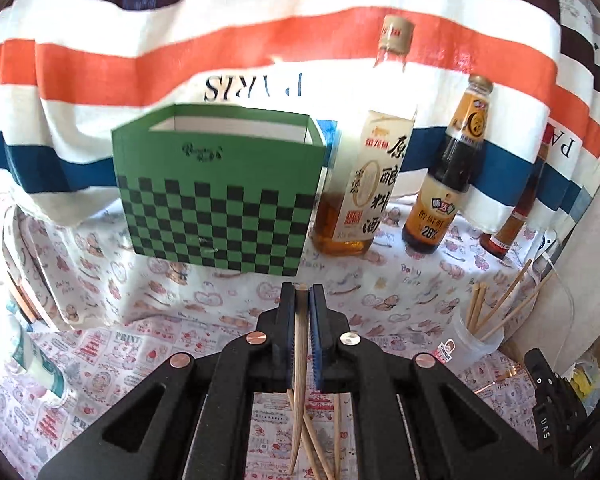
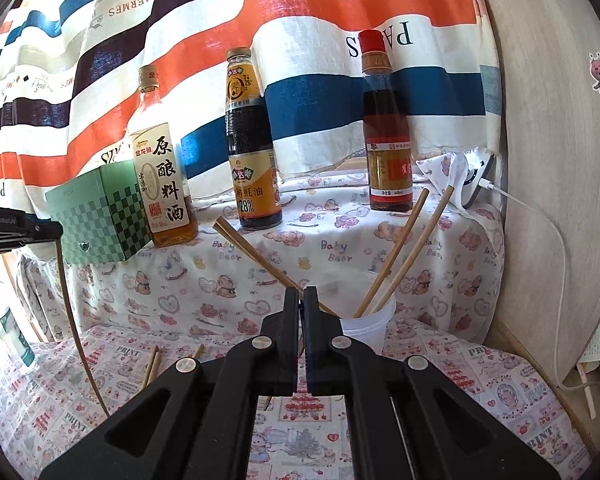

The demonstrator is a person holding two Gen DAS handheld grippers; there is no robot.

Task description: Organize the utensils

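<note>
Carry the chopstick (image 1: 300, 360) held by your left gripper (image 1: 302, 296) across to the cup (image 2: 366, 326), which stands to the right on the table (image 2: 460, 360) and already holds several chopsticks. Keep the stick near vertical, tip down, and lower it into the cup's mouth before you release; a tilted entry is likely to snag on the sticks already fanned against the rim. Avoid the green box (image 1: 220, 188) and the bottles (image 1: 364, 184) behind.

Left jaws: nearly closed, clamped on one chopstick. Its blunt end sits level with the fingertips and its tapered end hangs below the gripper, over loose chopsticks (image 1: 320, 440) lying on the table.

Right gripper (image 2: 301, 296): jaws drawn almost together, with only a thin slit between them. It sits just beside the cup. A chopstick (image 2: 256, 256) passes behind the fingertips; you cannot tell whether it is gripped.
</note>
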